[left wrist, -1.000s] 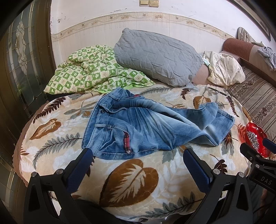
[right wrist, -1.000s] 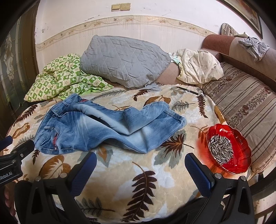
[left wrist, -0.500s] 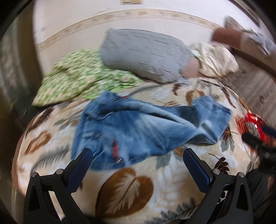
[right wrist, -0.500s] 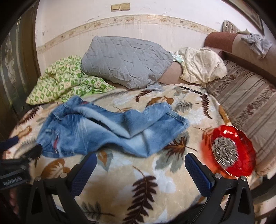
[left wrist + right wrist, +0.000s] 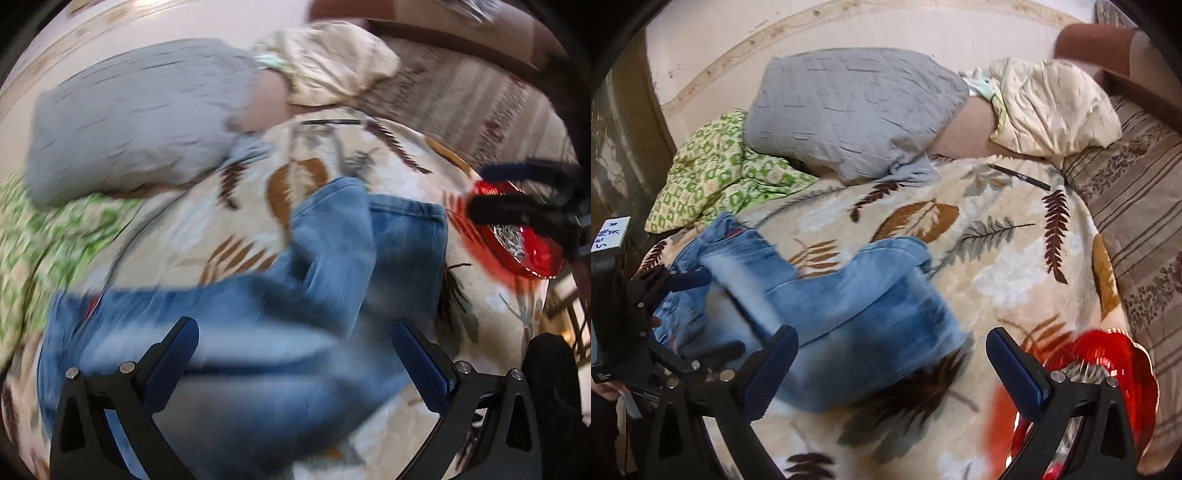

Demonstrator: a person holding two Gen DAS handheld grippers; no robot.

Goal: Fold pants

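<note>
Both grippers stand wide open and hold nothing. The left gripper (image 5: 295,354) hangs low over the one pair of jeans (image 5: 849,306), which lies crumpled in the middle of the leaf-pattern bedspread (image 5: 1015,258). The right gripper (image 5: 892,362) is above the trouser leg ends, near the bed's front edge. One red dish (image 5: 1130,373) sits at the front right edge. One grey pillow (image 5: 849,107) lies at the back.
</note>
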